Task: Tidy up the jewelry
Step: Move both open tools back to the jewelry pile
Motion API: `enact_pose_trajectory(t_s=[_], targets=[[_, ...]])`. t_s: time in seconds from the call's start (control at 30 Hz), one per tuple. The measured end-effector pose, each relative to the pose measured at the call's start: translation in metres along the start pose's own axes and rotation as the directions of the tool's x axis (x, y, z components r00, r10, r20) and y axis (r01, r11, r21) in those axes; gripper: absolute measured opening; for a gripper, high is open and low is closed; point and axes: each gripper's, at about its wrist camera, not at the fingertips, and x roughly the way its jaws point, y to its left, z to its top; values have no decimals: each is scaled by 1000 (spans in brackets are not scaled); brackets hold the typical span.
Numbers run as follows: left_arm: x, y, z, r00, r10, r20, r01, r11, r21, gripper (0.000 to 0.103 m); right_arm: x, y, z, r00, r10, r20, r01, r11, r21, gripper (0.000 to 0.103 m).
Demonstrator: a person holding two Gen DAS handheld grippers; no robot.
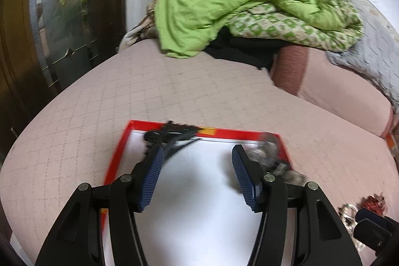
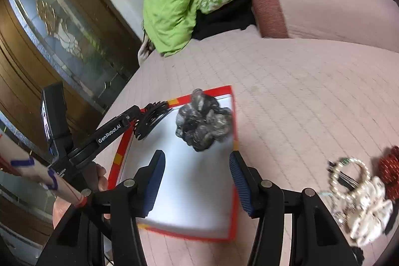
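Pink quilted bedding (image 1: 189,91) carried everything, with a heap of green quilt (image 1: 224,4) at its far end and a dark wooden door (image 1: 22,41) off to my left.

On the bedding lay a shallow tray (image 1: 117,156) with a red rim and a white floor, the place for the pieces being sorted. A black comb clip (image 1: 172,133) lay at the tray's far left corner, half over the rim, and a grey scrunchie (image 2: 203,120) sat at the far right corner against the right rim. I judged both had been put at the far side to leave the near floor free for more.

My left claw (image 1: 198,173) hung over the tray's middle, its jaws wide apart and holding nothing; the right-wrist view showed its tip just beside the clip, though I could not tell whether they touched. My right claw (image 2: 197,181) was also spread and empty, over the near part of the tray, one finger above the white floor and the other at the right rim.

The unsorted pile lay on the bedding well right of the tray: a pearl ring (image 2: 349,173), a white scrunchie (image 2: 371,216) and a red piece (image 2: 390,171).

Between tray and pile the bedding was bare, so a reach to the right looked unobstructed to me. The raised rim was the one edge to lift over.
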Motion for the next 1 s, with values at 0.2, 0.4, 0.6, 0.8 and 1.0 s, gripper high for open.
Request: enact_pose_trajectory(t_s=[0.2,0.4,0.6,0.8,1.0], targets=[[-28,-47,-16,997,-72,23,69,994,84,59,-53,-44,-22,997,-31,67,28,999,42,58],[-42,-105,-46,978,-202,-49,208,965,163,59,-100,-110,-44,977,-155,145,134,980,146,58],[-42,-162,-92,930,-307,-202,353,897,265,59,-118,-150,-72,962,-208,177,178,969,172,58],[-42,-198,-135,859,-382,-340,496,783,374,59,-134,-170,-73,952,-202,229,149,962,230,57],[-24,-219,-158,816,-394,-423,564,707,427,43,-138,-177,-70,948,-221,231,157,951,266,57]])
